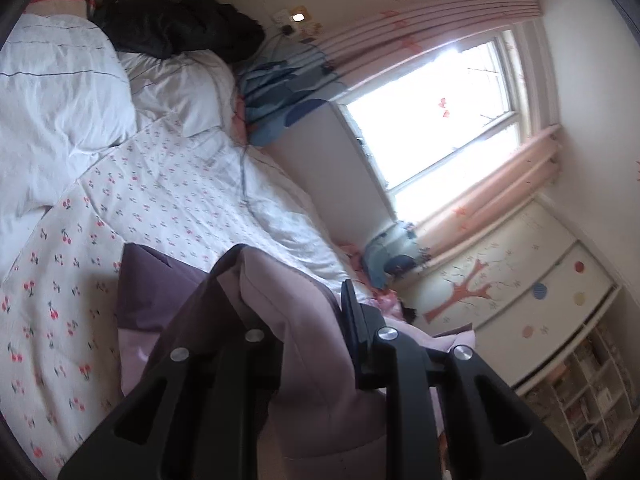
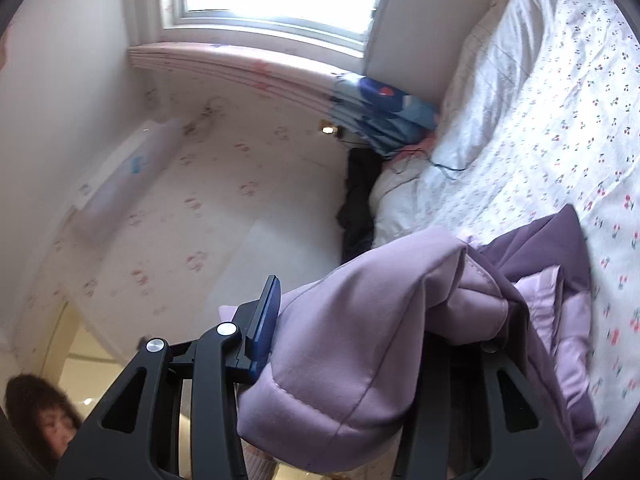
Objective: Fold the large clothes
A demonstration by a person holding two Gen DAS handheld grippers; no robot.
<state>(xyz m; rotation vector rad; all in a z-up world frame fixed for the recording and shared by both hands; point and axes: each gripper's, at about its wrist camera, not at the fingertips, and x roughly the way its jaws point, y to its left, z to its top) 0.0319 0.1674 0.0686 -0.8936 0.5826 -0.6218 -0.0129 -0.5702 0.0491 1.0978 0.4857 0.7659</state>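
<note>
— Our left jaws are nearly closed, pinching a thick fold of the padded lilac quilted garment with a dark purple lining [image 1: 316, 344]; the cloth bulges up between the black fingers of the left gripper [image 1: 296, 280] in the lower middle of the left wrist view.

— And on our right, the jaws stand partly apart, but only because a bulkier roll of the same garment [image 2: 360, 320] fills them. The blue-padded finger [image 2: 264, 320] presses its left flank, and the other finger is buried under the fabric, so the right gripper [image 2: 360, 344] has it clamped too.

— Where does the rest of it lie?

— In the left wrist view we see it trailing down to the lower left onto the white bedsheet printed with small red cherries [image 1: 60, 280], dark lining side up. In the right wrist view it hangs toward the lower right, across the same sheet [image 2: 580, 140].

— Further up the bed?

— A white crumpled duvet with thin dark lines [image 1: 52, 112] at the upper left of the left wrist view, with a heap of black clothing [image 1: 176, 32] above it. The bright window [image 1: 432, 120] with pink curtains [image 1: 492, 204] takes the right of that frame.

— In the lower left corner of the right wrist view, we catch part of a person's dark hair [image 2: 32, 400].
</note>
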